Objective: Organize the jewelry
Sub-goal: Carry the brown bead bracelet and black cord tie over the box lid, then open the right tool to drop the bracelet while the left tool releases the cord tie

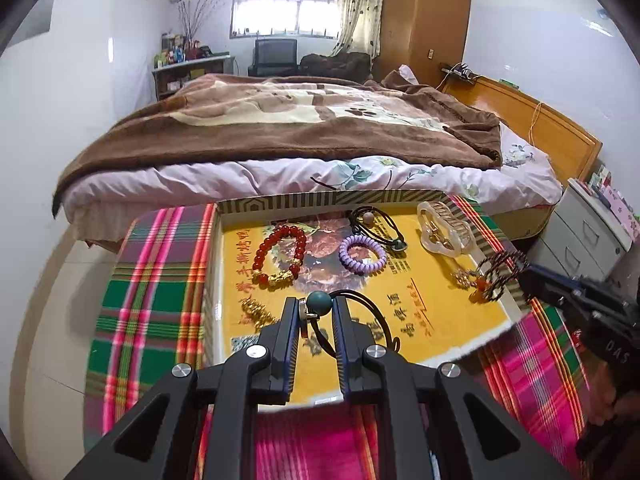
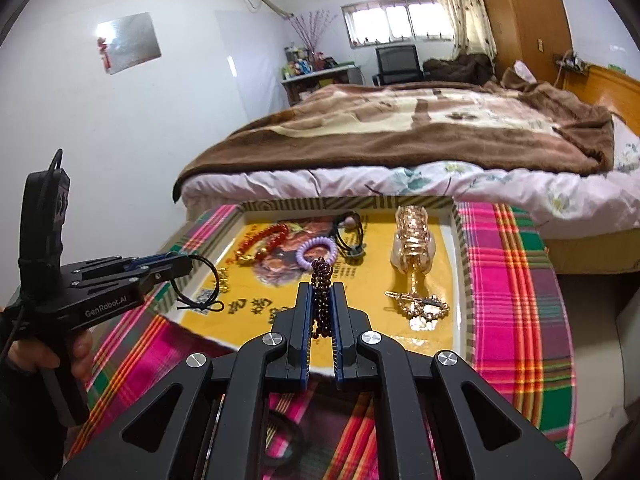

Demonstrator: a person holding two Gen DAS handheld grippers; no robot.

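The left gripper (image 1: 316, 312) has its jaws closed on a black cord hair tie (image 1: 372, 320) beside its teal bead (image 1: 319, 303), low in the centre of its frame. The right gripper (image 2: 321, 300) pinches a dark garnet bead bracelet (image 2: 322, 280), also low centre. Both pieces look light and limp; the beads may slip, so a grip across the strand seems best. Under them lies the yellow tray (image 2: 460, 236) on the plaid tabletop (image 2: 516, 280). The bracelet's lower part is hidden between the jaws.
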